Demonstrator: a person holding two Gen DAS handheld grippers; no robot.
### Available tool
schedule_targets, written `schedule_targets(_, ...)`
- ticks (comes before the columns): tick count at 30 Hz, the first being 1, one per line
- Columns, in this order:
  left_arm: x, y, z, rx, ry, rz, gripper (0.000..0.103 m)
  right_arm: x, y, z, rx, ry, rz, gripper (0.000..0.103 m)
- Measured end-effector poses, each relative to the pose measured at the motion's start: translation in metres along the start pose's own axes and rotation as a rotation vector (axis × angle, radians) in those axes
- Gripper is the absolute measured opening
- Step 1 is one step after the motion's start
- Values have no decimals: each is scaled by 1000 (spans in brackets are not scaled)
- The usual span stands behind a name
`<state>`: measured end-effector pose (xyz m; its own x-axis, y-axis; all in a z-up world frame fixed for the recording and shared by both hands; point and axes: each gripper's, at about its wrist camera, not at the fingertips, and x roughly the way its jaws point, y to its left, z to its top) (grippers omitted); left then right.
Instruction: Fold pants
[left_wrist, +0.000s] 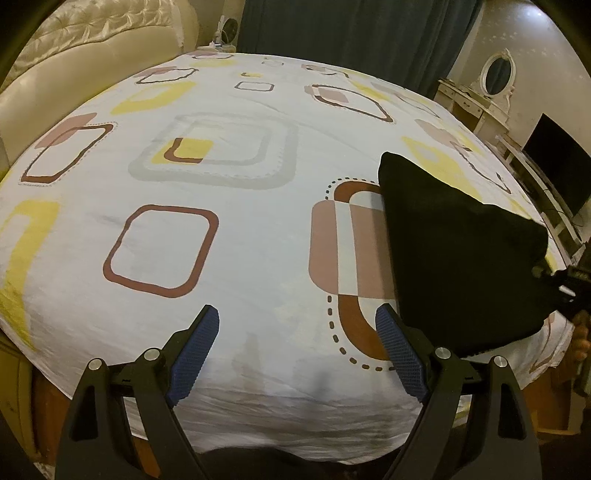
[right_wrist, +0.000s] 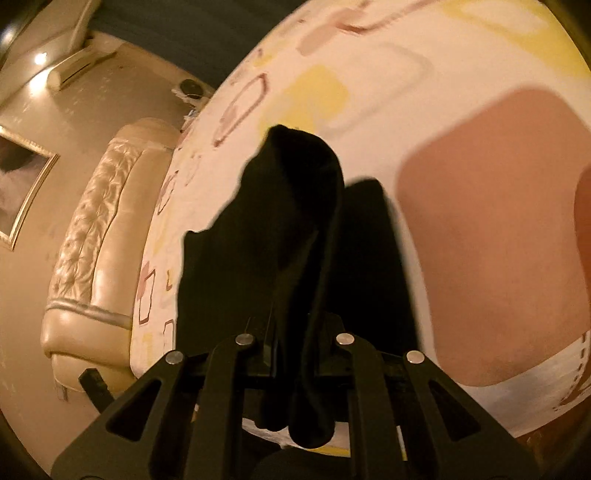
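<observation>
The black pants (left_wrist: 458, 254) lie and hang at the right side of the bed, lifted at their right edge into a tent shape. My left gripper (left_wrist: 297, 350) is open and empty, low over the sheet near the bed's front edge, just left of the pants. The right gripper (left_wrist: 554, 280) shows at the far right of the left wrist view, gripping the pants' edge. In the right wrist view my right gripper (right_wrist: 291, 332) is shut on a bunched fold of the black pants (right_wrist: 295, 206), which drapes over its fingers.
The bed sheet (left_wrist: 229, 280) is white with brown, pink and yellow squares. A cream tufted headboard (left_wrist: 74, 55) stands at the left. A dresser with an oval mirror (left_wrist: 498, 74) and a dark screen (left_wrist: 557, 162) stand at the right. Dark curtains hang behind.
</observation>
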<state>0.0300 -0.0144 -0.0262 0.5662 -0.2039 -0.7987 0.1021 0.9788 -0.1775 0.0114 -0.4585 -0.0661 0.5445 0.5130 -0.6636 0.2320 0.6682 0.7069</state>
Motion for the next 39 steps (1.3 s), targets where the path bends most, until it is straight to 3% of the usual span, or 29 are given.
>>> schedule_targets(11, 3, -11, -4, 36, 8, -35, 86, 13, -31, -2, 82, 7, 79, 12)
schedule_targets(23, 2, -12, -4, 32, 9, -40, 86, -6, -60, -12, 160, -37, 143, 19)
schedule_targets(26, 1, -14, -5, 37, 5, -41, 86, -19, -71, -17, 188, -63, 164, 27)
schedule_targets(27, 1, -15, -6, 42, 6, -45, 86, -23, -74, -18, 194, -69, 171, 35)
schedule_targets(28, 1, -16, -6, 45, 7, -47, 86, -30, -78, -20, 204, -85, 176, 53)
schedule_targets(30, 1, -18, -7, 50, 8, -49, 86, -43, -84, -22, 223, -124, 131, 72)
schedule_targets(34, 3, -23, -7, 57, 33, -96, 86, -65, -99, -23, 248, -169, 142, 72)
schedule_targets(39, 10, -32, -5, 42, 103, -229, 86, -71, -103, -21, 254, -180, 155, 73)
